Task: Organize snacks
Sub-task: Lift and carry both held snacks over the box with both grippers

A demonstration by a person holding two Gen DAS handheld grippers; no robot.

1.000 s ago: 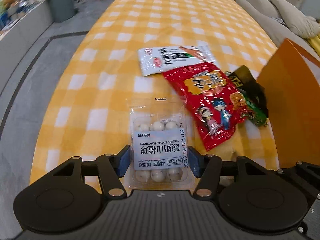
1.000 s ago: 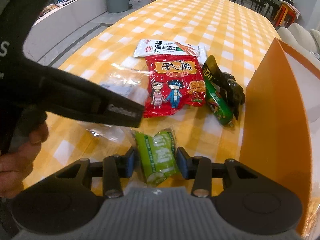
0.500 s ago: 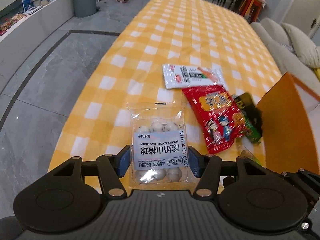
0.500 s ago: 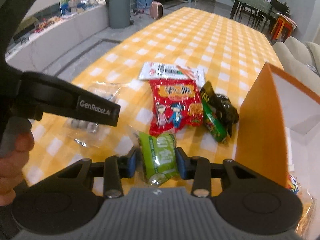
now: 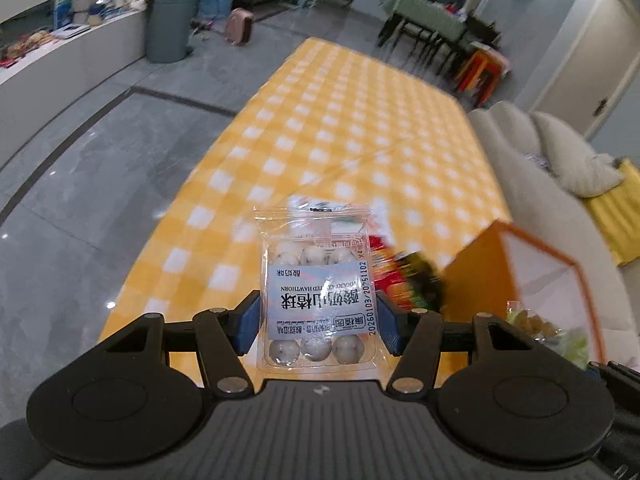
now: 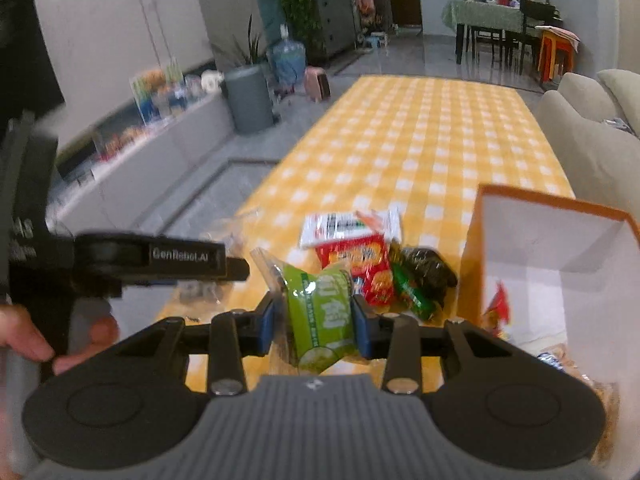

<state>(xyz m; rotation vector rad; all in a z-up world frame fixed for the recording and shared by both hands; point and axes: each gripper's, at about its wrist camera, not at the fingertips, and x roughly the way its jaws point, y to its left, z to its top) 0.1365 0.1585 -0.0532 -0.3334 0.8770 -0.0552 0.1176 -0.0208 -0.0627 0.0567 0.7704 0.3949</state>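
My left gripper is shut on a clear pack of white hawthorn balls, held high above the yellow checked table. My right gripper is shut on a green snack packet, also lifted. On the table lie a white packet, a red packet and a dark green packet. An orange box with a white inside stands open at the right and holds several snacks; it also shows in the left wrist view. The left gripper's body shows at the left of the right wrist view.
A beige sofa runs along the table's right side. A grey bin and a low white cabinet stand on the floor at the left. A dining table with chairs is at the far end.
Both grippers have risen well above the table with their packets still held. The views now tilt up and take in more of the room.
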